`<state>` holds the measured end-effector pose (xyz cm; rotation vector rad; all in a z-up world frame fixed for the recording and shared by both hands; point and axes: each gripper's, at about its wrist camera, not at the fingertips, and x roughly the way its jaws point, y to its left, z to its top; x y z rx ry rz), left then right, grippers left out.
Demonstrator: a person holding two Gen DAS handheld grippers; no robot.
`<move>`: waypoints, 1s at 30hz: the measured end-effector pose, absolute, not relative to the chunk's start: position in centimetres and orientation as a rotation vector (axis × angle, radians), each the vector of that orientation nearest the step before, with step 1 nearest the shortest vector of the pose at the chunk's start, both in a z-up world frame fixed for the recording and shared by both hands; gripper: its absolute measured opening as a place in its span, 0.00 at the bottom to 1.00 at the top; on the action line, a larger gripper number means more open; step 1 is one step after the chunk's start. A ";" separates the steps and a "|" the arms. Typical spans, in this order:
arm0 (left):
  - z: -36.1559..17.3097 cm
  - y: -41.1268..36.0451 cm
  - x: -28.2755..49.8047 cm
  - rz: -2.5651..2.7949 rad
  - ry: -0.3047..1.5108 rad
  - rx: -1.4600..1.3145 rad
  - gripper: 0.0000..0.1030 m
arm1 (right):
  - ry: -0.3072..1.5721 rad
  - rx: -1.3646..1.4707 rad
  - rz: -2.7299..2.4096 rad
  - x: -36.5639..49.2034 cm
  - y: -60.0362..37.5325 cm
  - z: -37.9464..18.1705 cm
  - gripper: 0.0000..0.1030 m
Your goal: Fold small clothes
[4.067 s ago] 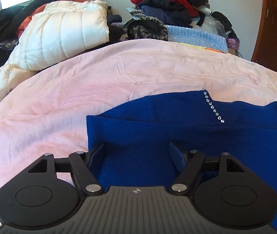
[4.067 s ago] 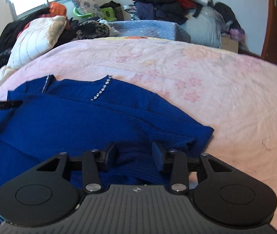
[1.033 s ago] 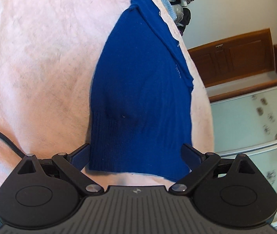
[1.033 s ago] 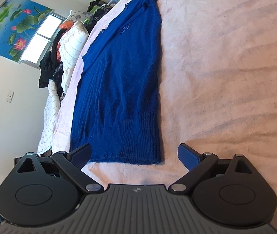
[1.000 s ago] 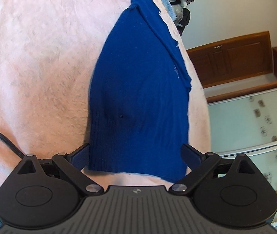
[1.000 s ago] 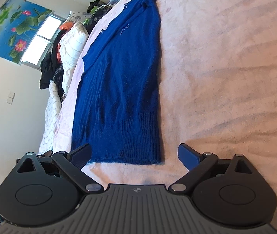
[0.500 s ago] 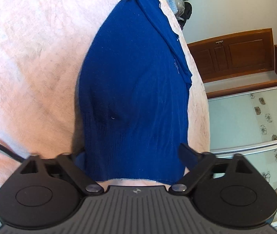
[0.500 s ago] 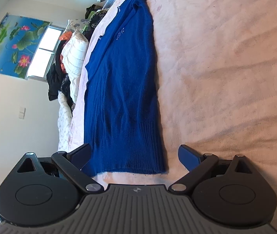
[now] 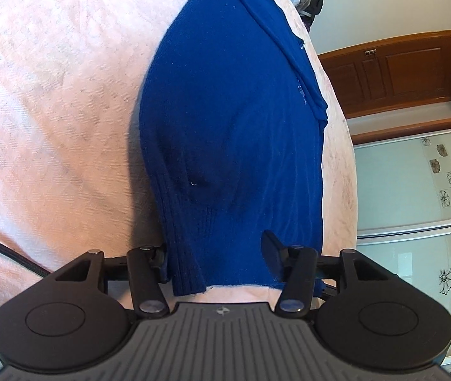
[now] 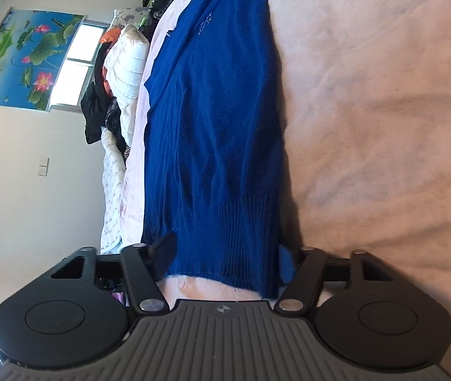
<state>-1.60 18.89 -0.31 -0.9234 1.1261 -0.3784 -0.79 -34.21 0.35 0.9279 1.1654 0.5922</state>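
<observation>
A blue knit sweater [image 9: 231, 111] lies lengthwise on the pink bedspread [image 9: 50, 111], its ribbed hem towards me. My left gripper [image 9: 215, 254] is closing on the hem. Its left finger is hidden under the bunched hem corner and its right finger [image 9: 271, 247] rests on the fabric. In the right wrist view the same sweater [image 10: 212, 111] runs away from me. My right gripper [image 10: 225, 252] is closing around the hem's other end, one finger [image 10: 165, 244] on the knit, the other at its edge. The cloth creases between both pairs of jaws.
A black cable [image 9: 6, 254] crosses the bedspread at the left. Wooden furniture [image 9: 390, 70] and floral glass panels [image 9: 416, 190] stand beyond the bed edge. A white puffer jacket [image 10: 126, 63] and piled dark clothes lie by the window under a lotus picture [image 10: 25, 60].
Both grippers slid forward onto the hem and their jaws came in from wide apart, so the hem has bunched and creased between them.
</observation>
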 end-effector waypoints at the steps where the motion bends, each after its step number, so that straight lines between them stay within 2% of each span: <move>1: -0.3 18.9 -1.6 -0.376 1.125 -0.926 0.53 | 1.172 0.921 0.592 -0.8 -34.0 0.2 0.36; 2: -0.4 18.9 -1.6 -0.373 1.125 -0.930 0.53 | 1.180 0.917 0.596 -0.8 -33.8 0.1 0.28; 3: -0.5 19.0 -1.5 -0.367 1.120 -0.931 0.52 | 1.190 0.921 0.602 -0.8 -33.7 -0.2 0.10; 4: -0.4 19.0 -1.5 -0.358 1.113 -0.927 0.50 | 1.178 0.928 0.613 -1.1 -33.6 -0.4 0.11; 6: -0.1 18.9 -1.6 -0.335 1.111 -0.893 0.06 | 1.130 0.929 0.623 -1.7 -33.8 0.0 0.10; 10: 0.5 19.0 -1.5 -0.310 1.139 -0.856 0.06 | 1.038 0.914 0.579 -2.9 -35.9 2.1 0.09; 17: -0.3 19.5 -1.3 -0.290 1.193 -0.818 0.05 | 1.136 0.922 0.516 -3.6 -36.8 -0.6 0.10; 19: 0.8 19.7 -1.2 -0.320 1.201 -0.756 0.05 | 1.173 0.901 0.516 -3.1 -36.6 -0.5 0.22; 21: 2.4 20.9 -1.1 -0.359 1.198 -0.716 0.11 | 1.182 0.914 0.511 -2.5 -37.7 0.2 0.31; 22: 3.3 21.6 -0.8 -0.361 1.188 -0.697 0.18 | 1.145 0.915 0.497 -2.3 -38.8 1.0 0.46; 23: 4.3 22.6 -0.5 -0.345 1.158 -0.674 0.40 | 1.094 0.905 0.480 -1.9 -39.8 2.0 0.54; 24: 5.4 23.3 -0.1 -0.313 1.108 -0.650 0.69 | 1.042 0.885 0.463 -1.1 -40.5 3.0 0.63; 25: 6.3 23.9 0.6 -0.265 1.047 -0.621 0.79 | 1.001 0.854 0.448 0.0 -41.0 3.9 0.63; 26: 7.4 24.1 1.9 -0.202 0.973 -0.579 0.83 | 0.972 0.811 0.439 1.4 -41.1 4.8 0.63; 30: 8.4 23.0 9.5 -0.137 0.828 -0.572 0.83 | 0.900 0.720 0.430 10.1 -39.5 5.4 0.63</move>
